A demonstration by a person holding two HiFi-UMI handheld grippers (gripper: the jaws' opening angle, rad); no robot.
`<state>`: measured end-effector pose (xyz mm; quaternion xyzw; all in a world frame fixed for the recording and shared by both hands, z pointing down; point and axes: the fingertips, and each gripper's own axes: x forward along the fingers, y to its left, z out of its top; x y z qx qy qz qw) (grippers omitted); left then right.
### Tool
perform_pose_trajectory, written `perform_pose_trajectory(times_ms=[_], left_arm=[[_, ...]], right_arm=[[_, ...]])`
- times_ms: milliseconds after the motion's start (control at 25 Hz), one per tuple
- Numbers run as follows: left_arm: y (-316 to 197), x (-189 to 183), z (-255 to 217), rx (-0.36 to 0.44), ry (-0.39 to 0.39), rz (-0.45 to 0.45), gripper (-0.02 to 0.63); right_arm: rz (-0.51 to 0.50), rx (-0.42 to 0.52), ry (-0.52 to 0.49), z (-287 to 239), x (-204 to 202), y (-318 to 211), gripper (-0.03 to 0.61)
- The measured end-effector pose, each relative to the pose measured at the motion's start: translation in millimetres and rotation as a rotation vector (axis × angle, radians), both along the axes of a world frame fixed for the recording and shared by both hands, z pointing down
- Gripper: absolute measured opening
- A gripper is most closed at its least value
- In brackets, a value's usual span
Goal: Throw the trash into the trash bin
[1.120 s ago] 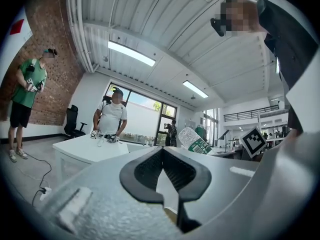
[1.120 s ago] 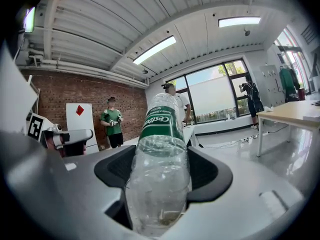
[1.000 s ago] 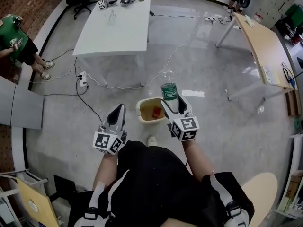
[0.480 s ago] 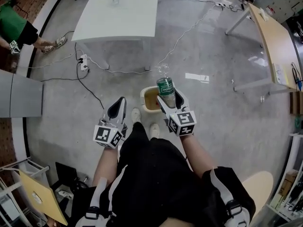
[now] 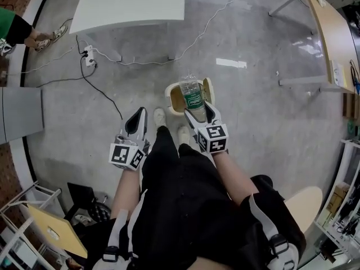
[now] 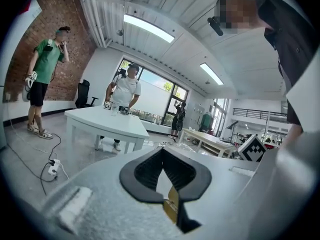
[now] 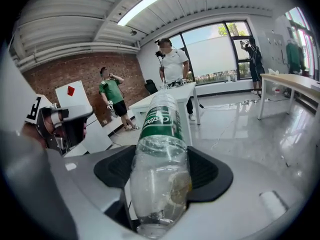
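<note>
1. Head view: the person's legs in black clothing fill the lower frame, and both forearms reach forward, each hand carrying a tool.
2. The left tool (image 5: 137,117) points ahead over the floor (image 5: 259,122). Its jaws are closed tip to tip, and the left gripper view shows nothing between them.
3. The right tool (image 5: 198,107) clamps the lower body of a clear plastic bottle (image 5: 193,97) with a green label. The right gripper view shows both pads pressed against the bottle's sides, with the jaws wide apart around it.
4. The bottle's cap end points away from the person and lies over the opening of the trash bin (image 5: 170,97). Whether it has passed below the rim cannot be determined.
5. The trash bin stands on the floor just ahead of the person's two light shoes (image 5: 160,117).
6. Beyond the trash bin, a cable (image 5: 208,24) crosses the floor toward a power strip (image 5: 88,54).
7. A white table (image 5: 129,4) stands at the far side, and a wooden table (image 5: 332,32) at the far right.
8. The right gripper view shows a person in a green top (image 7: 112,96) by a brick wall (image 7: 75,74).
</note>
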<state>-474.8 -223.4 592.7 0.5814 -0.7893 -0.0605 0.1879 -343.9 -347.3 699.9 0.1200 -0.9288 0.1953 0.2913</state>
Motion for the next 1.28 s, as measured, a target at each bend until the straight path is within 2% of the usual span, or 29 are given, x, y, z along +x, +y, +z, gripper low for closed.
perform_pose_trajectory(times_ms=[320,480,600,760,1000,1280], left_arm=[[-17.3,25.9,32.4,-0.037,0.066,0.121,0.002],[-26.1,32.1,40.3,-0.057,0.07,0.167,0.002],[-31.5,28.5,41.9,-0.065,0.059,0.194,0.002],[-32.1,14.6,39.7,-0.072,0.048,0.201,0.002],[-31.0,1.7,36.7,-0.078,0.048,0.218,0.002],[-29.3,-20.2,35.3,-0.076,0.053,0.217,0.002]], right_arm=[[0.028,-0.078,0.162,67.9,17.9,13.4,0.322],[0.064,-0.19,0.249,107.0,23.2,23.8,0.322],[0.091,-0.252,0.36,143.4,27.1,28.0,0.322],[0.078,-0.249,0.557,184.4,27.9,28.1,0.324],[0.023,-0.281,0.78,231.4,30.2,27.0,0.324],[-0.052,-0.262,0.843,267.0,13.8,21.9,0.325]])
